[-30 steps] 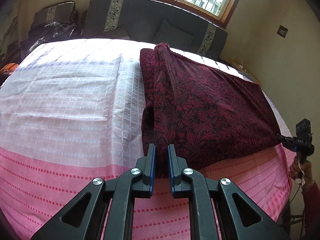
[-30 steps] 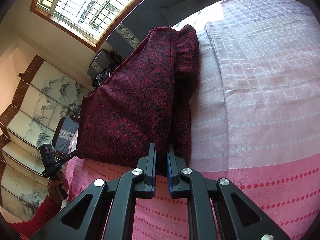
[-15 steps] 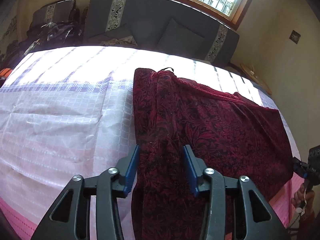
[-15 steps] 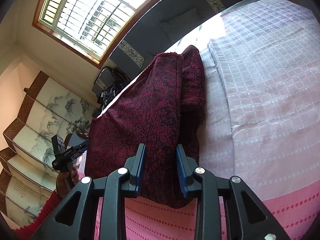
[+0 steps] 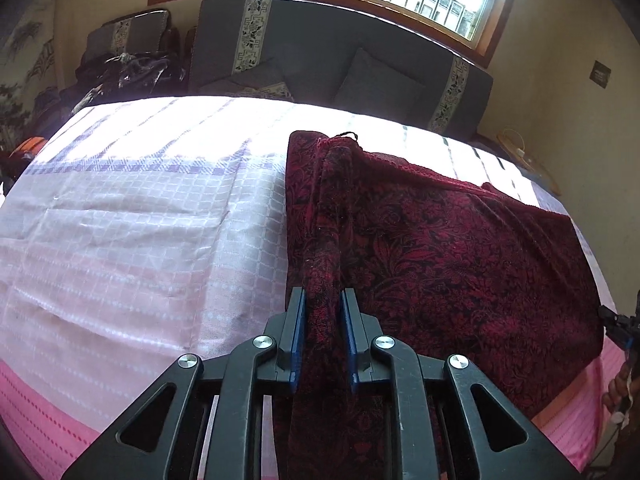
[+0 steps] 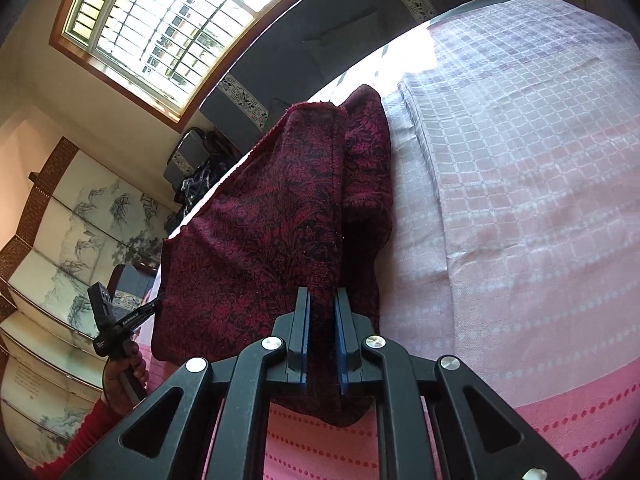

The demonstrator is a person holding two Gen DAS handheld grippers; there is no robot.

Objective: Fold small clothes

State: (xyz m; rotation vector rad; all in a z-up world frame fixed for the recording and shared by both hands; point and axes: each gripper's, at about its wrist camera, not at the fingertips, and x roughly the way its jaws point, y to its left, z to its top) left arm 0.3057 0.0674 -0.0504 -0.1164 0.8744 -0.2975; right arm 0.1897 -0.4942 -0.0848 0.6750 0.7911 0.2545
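Both tongs are pinching cloth: L tongs pointing 12 o'clock, R tongs pointing 12 too.

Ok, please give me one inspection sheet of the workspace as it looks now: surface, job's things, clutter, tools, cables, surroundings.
Surface: bed cover, white checks, pink band at the near edge.
Job's things: one dark red patterned garment, partly folded, lying on the cover.
Clutter: nothing seen on the cover.
Tools: left tool has a ridge of the garment between its pads; right tool likewise grips a fold.
Cables: possibly a thin cord beside the hand at the right edge of the left view; unclear.
Surroundings: window, dark sofa with cushions, painted folding screen.
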